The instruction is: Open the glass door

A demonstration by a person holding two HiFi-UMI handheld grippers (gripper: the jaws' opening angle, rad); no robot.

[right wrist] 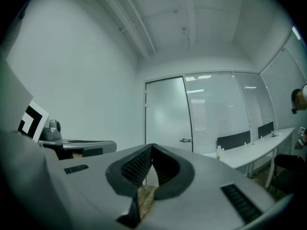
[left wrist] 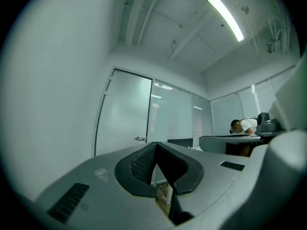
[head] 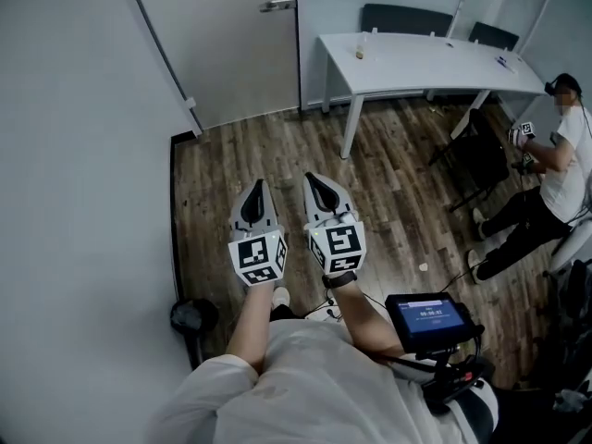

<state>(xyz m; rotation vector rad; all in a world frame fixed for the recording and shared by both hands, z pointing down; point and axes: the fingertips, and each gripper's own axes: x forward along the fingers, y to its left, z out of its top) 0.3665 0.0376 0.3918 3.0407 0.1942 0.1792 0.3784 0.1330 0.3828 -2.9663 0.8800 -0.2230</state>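
In the head view my left gripper (head: pixel 257 188) and right gripper (head: pixel 316 181) sit just beside each other, both with jaws pressed together and empty. The glass door (head: pixel 231 44) stands closed well ahead of them, and its handle (head: pixel 277 6) is on the edge nearer the white table (head: pixel 416 63). With 2 closed grippers I could only push at the lever, so I judge a tip could slide off it. In the left gripper view the pads meet with nothing between them and the handle sits far ahead, just left of the tips. Arriving like this, I might bump the glass instead of catching the lever. In the right gripper view the jaws are likewise together, with the handle ahead and right of the tips. Reaching with both at once could knock the grippers together.
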